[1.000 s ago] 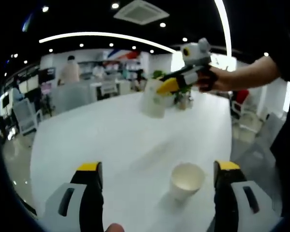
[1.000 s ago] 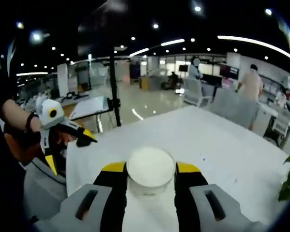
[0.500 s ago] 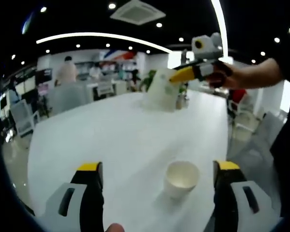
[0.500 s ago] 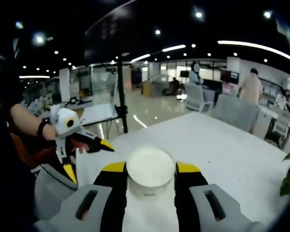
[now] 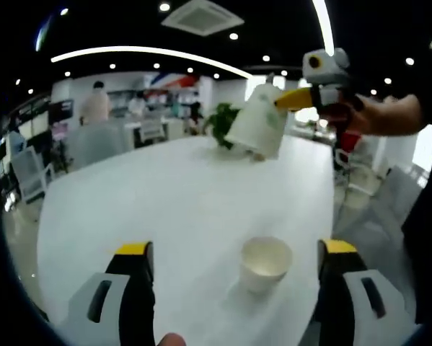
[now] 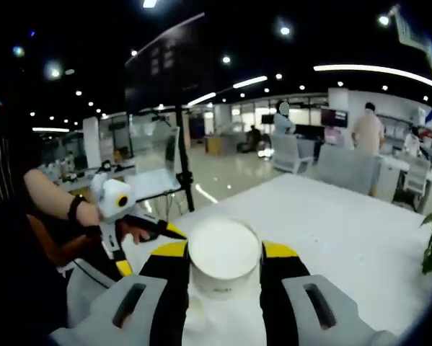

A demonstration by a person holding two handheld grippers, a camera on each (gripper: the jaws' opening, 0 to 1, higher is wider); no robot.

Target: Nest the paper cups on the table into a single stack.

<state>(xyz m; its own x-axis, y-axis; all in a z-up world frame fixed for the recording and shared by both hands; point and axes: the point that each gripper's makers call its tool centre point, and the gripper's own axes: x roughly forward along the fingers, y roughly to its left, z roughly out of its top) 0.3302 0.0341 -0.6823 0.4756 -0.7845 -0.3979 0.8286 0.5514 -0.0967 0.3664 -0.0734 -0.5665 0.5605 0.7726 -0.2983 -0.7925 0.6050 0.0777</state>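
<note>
A white paper cup (image 5: 264, 262) stands upright on the white table (image 5: 165, 194), between the wide-apart yellow-tipped jaws of my left gripper (image 5: 234, 259), nearer the right jaw. A second white paper cup (image 5: 257, 122) hangs tilted in the air above the table's far side, held by my right gripper (image 5: 291, 101) in a person's hand. In the right gripper view that cup (image 6: 223, 256) sits clamped between my right gripper's (image 6: 225, 252) jaws, its mouth facing the camera. The left gripper (image 6: 140, 238) appears at the left there, open.
A potted plant (image 5: 223, 122) stands at the table's far edge, partly behind the raised cup. Office chairs, desks and people fill the room beyond. A black tripod pole (image 6: 181, 169) stands past the table's end. The table edge (image 5: 46, 245) runs along the left.
The right gripper has lifted its cup higher and tilted it more, drifting right in the left gripper view. The cup on the table has stayed put.
</note>
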